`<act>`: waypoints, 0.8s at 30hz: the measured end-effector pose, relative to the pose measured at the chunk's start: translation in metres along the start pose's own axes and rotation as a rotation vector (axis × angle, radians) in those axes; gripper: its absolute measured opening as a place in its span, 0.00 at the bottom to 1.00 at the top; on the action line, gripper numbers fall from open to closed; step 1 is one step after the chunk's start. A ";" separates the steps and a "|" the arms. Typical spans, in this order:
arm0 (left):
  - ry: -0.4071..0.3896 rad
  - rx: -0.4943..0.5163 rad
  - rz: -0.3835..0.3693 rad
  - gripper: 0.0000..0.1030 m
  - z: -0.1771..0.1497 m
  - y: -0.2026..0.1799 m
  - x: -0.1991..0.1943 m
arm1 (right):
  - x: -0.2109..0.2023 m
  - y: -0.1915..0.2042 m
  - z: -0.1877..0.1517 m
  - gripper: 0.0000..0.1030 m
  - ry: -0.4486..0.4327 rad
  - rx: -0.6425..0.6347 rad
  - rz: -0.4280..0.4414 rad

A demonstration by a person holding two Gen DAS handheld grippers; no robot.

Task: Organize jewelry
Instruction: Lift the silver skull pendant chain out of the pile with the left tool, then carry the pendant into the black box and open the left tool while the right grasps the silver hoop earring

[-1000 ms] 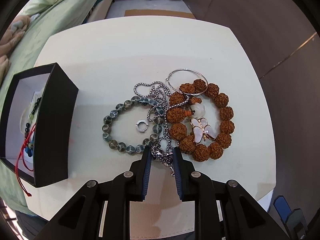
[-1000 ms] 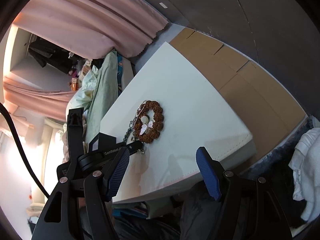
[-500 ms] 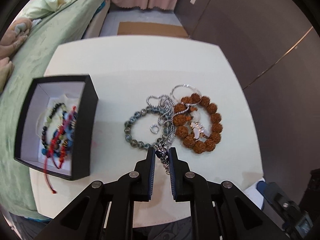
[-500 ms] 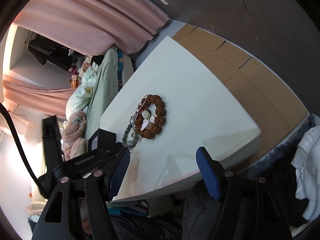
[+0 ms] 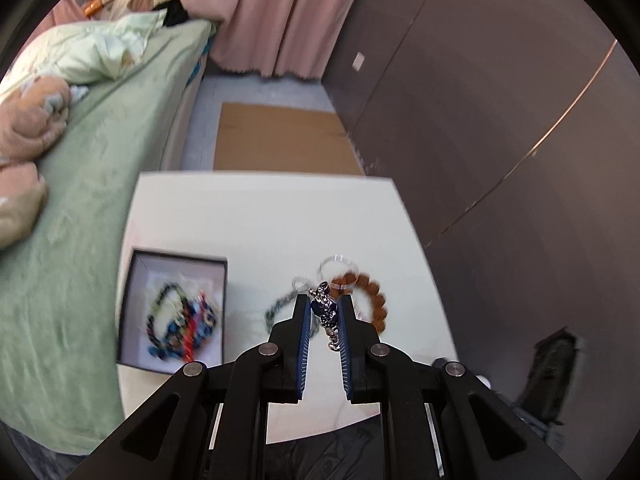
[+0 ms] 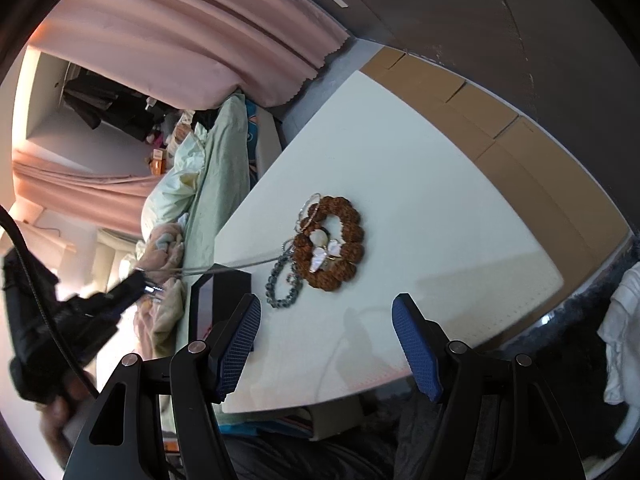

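Bedroom setup: white square desk (image 5: pixel 260 232) beside a bed with a green cover (image 5: pixel 80 200), pink curtains (image 5: pixel 272 16) behind.

Left gripper (image 5: pixel 325 316): jaws nearly closed, pinching the clasp end of a silver metal chain necklace (image 5: pixel 328 312). It's lifted off the desk; in the right wrist view the chain (image 6: pixel 240 266) runs taut from the left gripper (image 6: pixel 148 289) back to the pile. Far end looks to be still lying among the other pieces.

Right gripper (image 6: pixel 326 344): jaws wide apart, nothing between them, hovering over the near desk edge.

Pile on the desk: brown rudraksha-seed bead bracelet (image 6: pixel 340 240) with a white shell butterfly charm (image 6: pixel 326 254) on top, grey-blue glass bead bracelet (image 6: pixel 280 284), thin silver wire bangle (image 5: pixel 338 262). All touching or overlapping.

Black open-top cardboard box with white lining (image 5: pixel 176 312) sits at the desk's left, already holding several coloured bead and cord bracelets. Likely destination for the chain.

Risks:
- Chain is threaded through or under the pile, so pulling further could drag the grey-blue bracelet or bangle along, maybe off the desk.
- Grip is only on the clasp end, so a snag could yank it out of the jaws.
- Long dangling tail may miss the box and drape over its wall on release.
- Left view is motion-blurred, so I can't tell exactly where the tail is caught.
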State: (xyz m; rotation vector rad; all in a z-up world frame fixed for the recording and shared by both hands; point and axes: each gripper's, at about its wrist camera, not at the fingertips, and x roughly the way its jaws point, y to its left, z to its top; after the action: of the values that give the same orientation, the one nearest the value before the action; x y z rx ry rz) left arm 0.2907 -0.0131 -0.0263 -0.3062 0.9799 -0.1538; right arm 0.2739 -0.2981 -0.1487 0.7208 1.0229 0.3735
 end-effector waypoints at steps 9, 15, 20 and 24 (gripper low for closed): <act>-0.110 0.043 -0.012 0.13 0.028 -0.005 -0.055 | 0.011 0.016 0.013 0.56 0.001 -0.033 -0.011; -0.172 0.068 0.000 0.13 0.042 -0.006 -0.088 | 0.034 0.031 0.023 0.43 0.050 -0.101 -0.044; -0.211 0.085 0.008 0.13 0.050 -0.009 -0.111 | 0.058 0.042 0.034 0.38 0.093 -0.151 -0.087; -0.237 0.091 0.015 0.13 0.057 -0.010 -0.124 | 0.073 0.047 0.040 0.36 0.128 -0.178 -0.116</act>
State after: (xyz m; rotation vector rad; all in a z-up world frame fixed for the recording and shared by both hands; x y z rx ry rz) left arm 0.2702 0.0212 0.1045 -0.2276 0.7380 -0.1445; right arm 0.3462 -0.2357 -0.1492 0.4805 1.1313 0.4084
